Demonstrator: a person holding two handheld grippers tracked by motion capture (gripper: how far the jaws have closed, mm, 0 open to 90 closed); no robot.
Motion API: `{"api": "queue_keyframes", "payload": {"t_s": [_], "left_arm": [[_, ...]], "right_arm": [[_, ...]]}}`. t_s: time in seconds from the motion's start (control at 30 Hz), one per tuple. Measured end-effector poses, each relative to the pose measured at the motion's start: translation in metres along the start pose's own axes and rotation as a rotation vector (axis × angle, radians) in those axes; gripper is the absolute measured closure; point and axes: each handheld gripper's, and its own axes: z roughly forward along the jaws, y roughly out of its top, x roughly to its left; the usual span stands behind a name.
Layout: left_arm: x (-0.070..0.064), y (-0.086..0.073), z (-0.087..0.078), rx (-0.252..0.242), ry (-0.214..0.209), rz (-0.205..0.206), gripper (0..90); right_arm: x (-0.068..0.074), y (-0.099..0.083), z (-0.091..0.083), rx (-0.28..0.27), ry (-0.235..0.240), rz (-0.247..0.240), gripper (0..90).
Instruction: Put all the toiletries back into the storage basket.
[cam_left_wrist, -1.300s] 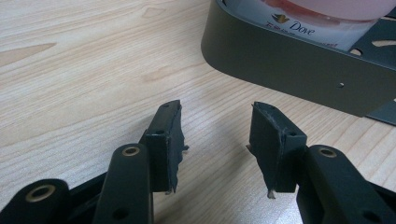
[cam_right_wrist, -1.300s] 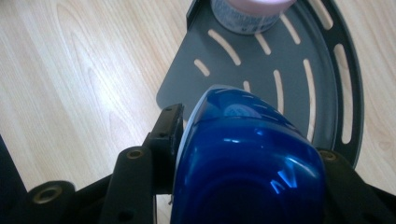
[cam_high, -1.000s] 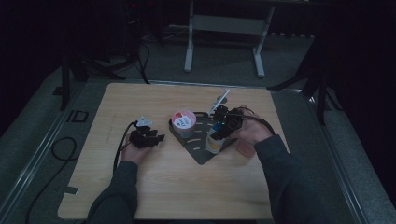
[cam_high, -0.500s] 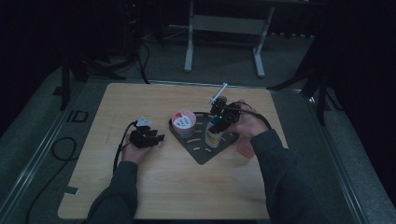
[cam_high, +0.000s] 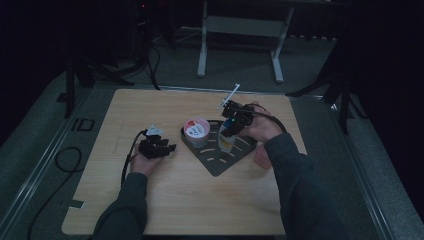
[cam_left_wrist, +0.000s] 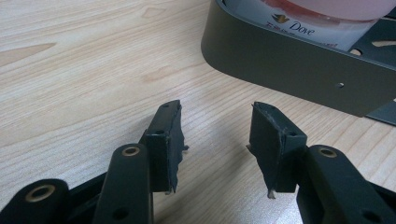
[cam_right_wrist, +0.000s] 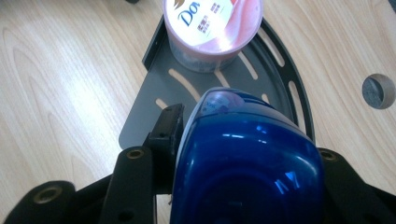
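Note:
A bottle with a glossy blue cap (cam_right_wrist: 243, 158) is clamped in my right gripper (cam_right_wrist: 233, 121), which is shut on it. In the high view this bottle (cam_high: 226, 141) hangs upright over the dark grey slotted corner tray (cam_high: 220, 162), under the right gripper (cam_high: 232, 120). A pink Dove tub (cam_high: 196, 131) stands in the tray's left part, seen also as the Dove tub (cam_right_wrist: 212, 28) ahead of the cap. My left gripper (cam_high: 156, 146) rests on the wood left of the tray; its jaws (cam_left_wrist: 217, 116) stand open and empty, facing the tray wall (cam_left_wrist: 280, 65).
A wooden table (cam_high: 150, 200) bears everything. A round hole (cam_right_wrist: 378, 91) is set in the tabletop right of the tray. A white stick-like object (cam_high: 231, 92) lies near the far edge. Cables trail from both grippers; a desk frame stands beyond the table.
My right gripper has carried the bottle a little to the left, further over the tray. The left gripper has stayed put.

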Motion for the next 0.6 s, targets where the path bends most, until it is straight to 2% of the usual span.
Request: {"api": "queue_keyframes", "payload": {"t_s": [0.6], "left_arm": [[0.0,0.0,0.0,0.001,0.001,0.002,53.4]], "right_arm": [[-0.02,0.011,0.012,-0.035,-0.022,0.049,54.5]]}}
